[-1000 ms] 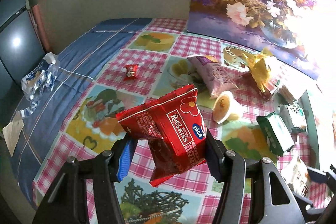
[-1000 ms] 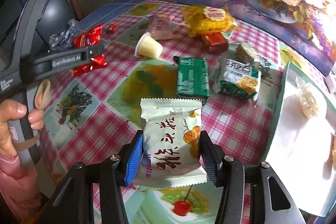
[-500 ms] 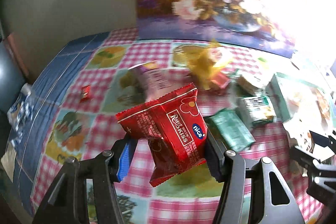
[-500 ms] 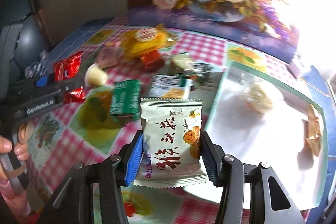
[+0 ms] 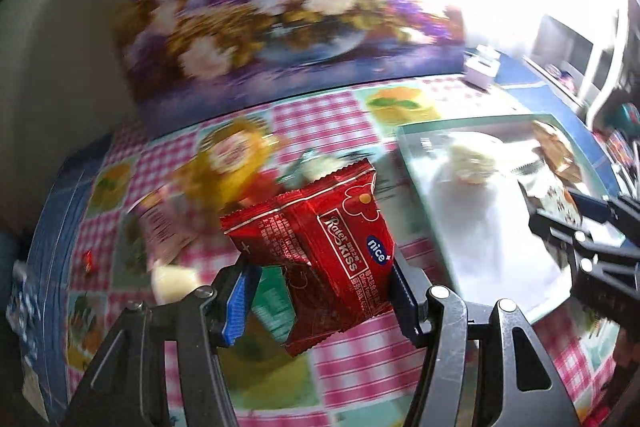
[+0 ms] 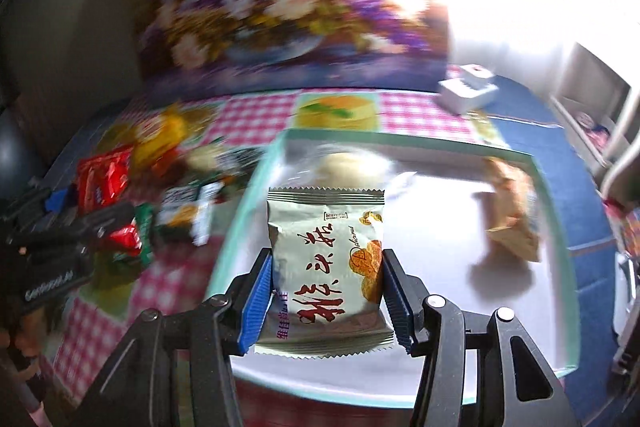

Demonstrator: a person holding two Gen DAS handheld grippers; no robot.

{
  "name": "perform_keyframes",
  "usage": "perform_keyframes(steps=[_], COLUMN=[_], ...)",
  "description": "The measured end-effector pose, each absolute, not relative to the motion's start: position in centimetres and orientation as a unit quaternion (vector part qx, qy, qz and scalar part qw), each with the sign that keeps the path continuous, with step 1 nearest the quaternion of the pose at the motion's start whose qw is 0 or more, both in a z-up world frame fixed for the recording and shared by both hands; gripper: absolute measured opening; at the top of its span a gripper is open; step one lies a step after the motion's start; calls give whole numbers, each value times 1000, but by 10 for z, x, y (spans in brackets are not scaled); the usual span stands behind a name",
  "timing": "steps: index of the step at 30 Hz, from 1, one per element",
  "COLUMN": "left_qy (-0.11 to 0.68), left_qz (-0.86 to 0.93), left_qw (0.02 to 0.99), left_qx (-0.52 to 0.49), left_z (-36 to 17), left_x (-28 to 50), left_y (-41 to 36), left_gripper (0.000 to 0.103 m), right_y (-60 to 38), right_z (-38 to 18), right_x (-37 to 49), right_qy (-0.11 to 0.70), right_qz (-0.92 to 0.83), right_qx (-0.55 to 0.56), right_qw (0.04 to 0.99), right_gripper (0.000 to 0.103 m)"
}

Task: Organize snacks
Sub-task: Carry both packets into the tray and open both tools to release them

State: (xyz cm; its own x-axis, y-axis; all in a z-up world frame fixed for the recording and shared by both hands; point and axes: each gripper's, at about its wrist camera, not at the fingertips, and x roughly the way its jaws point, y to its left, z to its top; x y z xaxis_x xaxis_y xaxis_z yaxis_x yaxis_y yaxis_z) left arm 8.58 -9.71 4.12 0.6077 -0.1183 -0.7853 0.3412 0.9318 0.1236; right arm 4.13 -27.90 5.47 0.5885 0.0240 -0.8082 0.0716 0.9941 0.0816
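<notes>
My left gripper (image 5: 320, 291) is shut on a red "Kiss" snack packet (image 5: 320, 239), held above the checked tablecloth just left of the white tray (image 5: 500, 247). My right gripper (image 6: 326, 295) is shut on a pale green biscuit packet (image 6: 326, 263), held over the near left part of the same white tray (image 6: 440, 267) with a green rim. In the left wrist view the right gripper (image 5: 576, 219) shows at the right edge with its packet. In the right wrist view the left gripper (image 6: 80, 215) and the red packet (image 6: 104, 179) show at the left.
Two snacks lie in the tray: a pale round one (image 6: 348, 167) and a brown packet (image 6: 512, 207). Several loose snacks, a yellow bag (image 5: 232, 163), a pink packet (image 5: 160, 227) and a jelly cup (image 5: 172, 283) among them, lie left of the tray. A flower picture (image 5: 280, 7) stands behind; a white box (image 6: 468, 91) beside it.
Both grippers have swung to the right with their packets, from above the loose snacks toward the tray. The right gripper's packet is now over the tray. Neither grip has changed.
</notes>
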Motion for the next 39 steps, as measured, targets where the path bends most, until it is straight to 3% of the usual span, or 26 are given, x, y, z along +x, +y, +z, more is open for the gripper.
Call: perform_keyframes(steps=[15,28,31,32,33,35,39], left_qy=[451,486,490,490,490,484,470], left_qz=[-226,-219,-229,-232,-233,-240,-244], left_qw=[836,822,818,818,819,822,831], left_qx=[217,200,196,190,187,180,171], left_z=[17,-9,-8,-6,-5,0,15], left_x=[98,115,113,111,111,107,99], left_y=[-221,-238,-238,-237,-236,-234,-221], left_gripper=[61,63,73,82,85,86,86], right_y=[-349,-358,-357,-357,-357,-359,-361], right_z=[34,9,9,9,10,13,19], right_x=[56,80,80,80,80,79,72], right_qy=[457,489,491,491,490,488,481], right_qz=[-78,-84,-85,-83,-83,-86,-87], right_qx=[72,61,61,64,67,69,75], right_qw=[883,866,865,865,865,866,869], right_gripper=[55,56,57,61,67,72,73])
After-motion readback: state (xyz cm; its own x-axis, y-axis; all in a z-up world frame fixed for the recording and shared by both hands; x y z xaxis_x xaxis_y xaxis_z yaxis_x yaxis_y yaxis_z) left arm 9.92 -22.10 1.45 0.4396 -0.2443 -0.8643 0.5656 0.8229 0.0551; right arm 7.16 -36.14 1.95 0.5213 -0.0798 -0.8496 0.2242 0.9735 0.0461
